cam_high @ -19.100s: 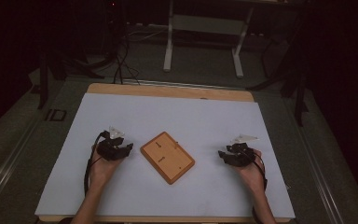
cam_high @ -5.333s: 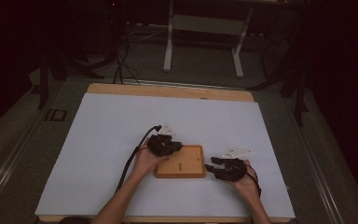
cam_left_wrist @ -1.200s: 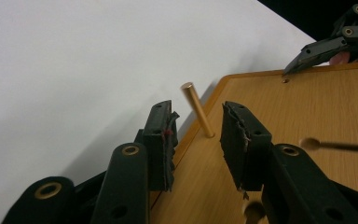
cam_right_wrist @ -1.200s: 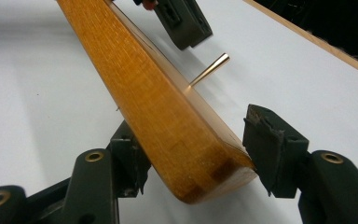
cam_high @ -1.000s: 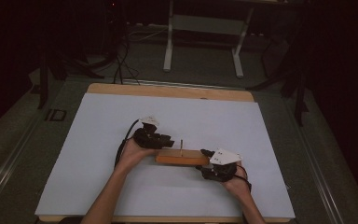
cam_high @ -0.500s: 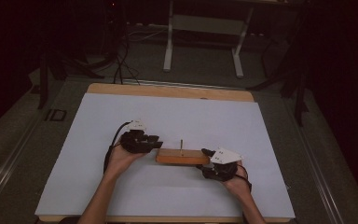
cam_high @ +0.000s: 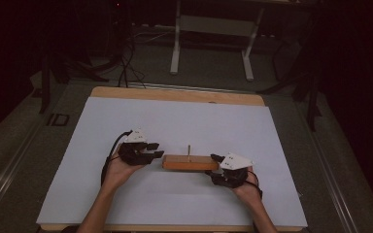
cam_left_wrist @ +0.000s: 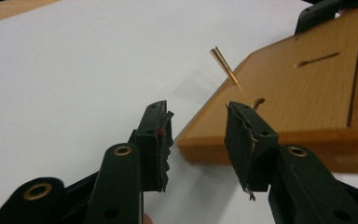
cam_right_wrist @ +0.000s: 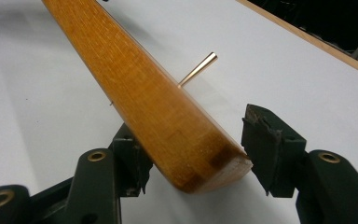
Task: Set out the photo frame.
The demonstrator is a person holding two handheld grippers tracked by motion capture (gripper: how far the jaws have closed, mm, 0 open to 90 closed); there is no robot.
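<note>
Just beyond the left gripper's newly spread, withdrawn fingers, the wooden board lay released, its far end between the right gripper's parted fingers, so repositioning seemed finished.

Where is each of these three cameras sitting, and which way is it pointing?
High view: above the person's side, looking forward and down on the white table; both forearms, left gripper, right gripper.
Left gripper view: rides that gripper, looking past its open jaws, just opened wider, at the wooden board and brass pin.
Right gripper view: looks along its jaws, which straddle the board's end.
All three share the board and pin.
</note>
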